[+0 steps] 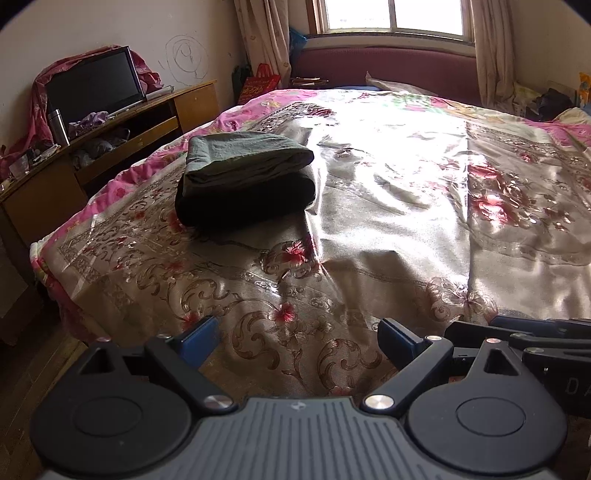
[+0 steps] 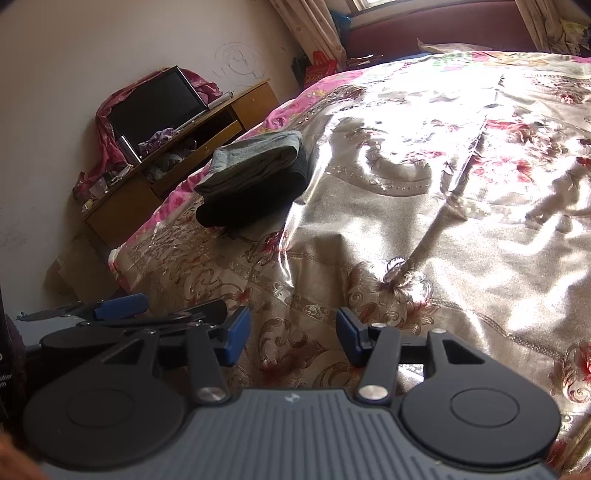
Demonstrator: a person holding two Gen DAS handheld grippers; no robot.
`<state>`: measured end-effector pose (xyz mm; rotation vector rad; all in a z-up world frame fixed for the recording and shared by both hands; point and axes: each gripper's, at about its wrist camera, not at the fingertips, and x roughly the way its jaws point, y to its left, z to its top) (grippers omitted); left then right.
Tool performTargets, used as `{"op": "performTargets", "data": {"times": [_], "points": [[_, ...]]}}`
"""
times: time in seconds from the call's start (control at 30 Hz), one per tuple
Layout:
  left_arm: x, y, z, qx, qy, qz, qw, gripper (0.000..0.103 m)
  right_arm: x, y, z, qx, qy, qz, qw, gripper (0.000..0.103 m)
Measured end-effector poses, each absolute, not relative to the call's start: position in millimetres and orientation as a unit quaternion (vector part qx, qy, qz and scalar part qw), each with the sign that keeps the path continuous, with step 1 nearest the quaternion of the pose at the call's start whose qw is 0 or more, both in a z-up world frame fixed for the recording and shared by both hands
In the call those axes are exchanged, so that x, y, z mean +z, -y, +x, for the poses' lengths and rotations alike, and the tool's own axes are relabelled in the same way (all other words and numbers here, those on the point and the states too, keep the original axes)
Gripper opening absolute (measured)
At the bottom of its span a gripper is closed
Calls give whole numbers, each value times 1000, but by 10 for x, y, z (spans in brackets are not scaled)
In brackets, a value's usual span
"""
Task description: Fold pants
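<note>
folded pants (image 1: 245,179) laid in a stack on the flowery bed cover (image 1: 388,206) near its left edge, left gripper (image 1: 299,339) held wide apart and empty, right gripper (image 2: 293,338) spread and empty, both well apart from the pants

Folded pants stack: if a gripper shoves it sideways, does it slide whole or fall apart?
Probably shears: the grey pair lies loose atop the black pair. The satin bedspread looks glossy, so the bottom may slide. Soft cloth, likely floppy if lifted.

Strong daylight is cast from the window (image 1: 393,16), the satin bedspread (image 1: 406,166) is glared out, and edges are fisheye-bent.
</note>
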<state>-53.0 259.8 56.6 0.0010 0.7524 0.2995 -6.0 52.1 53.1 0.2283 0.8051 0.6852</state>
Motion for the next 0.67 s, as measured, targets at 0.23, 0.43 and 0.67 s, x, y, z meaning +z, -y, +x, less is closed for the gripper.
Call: {"op": "performTargets", "data": {"times": [0.23,0.43,0.67], "points": [[550,-2579,-487,149,-370,2,917,103,504,-498,-18,326,-388,114,855,53],[528,-2585,-486,150,-373,4,916,103,485,-504,-11,327,-393,114,852,53],[498,-2573,-495,152,-377,9,913,103,437,-503,-11,329,-400,122,847,53]]}}
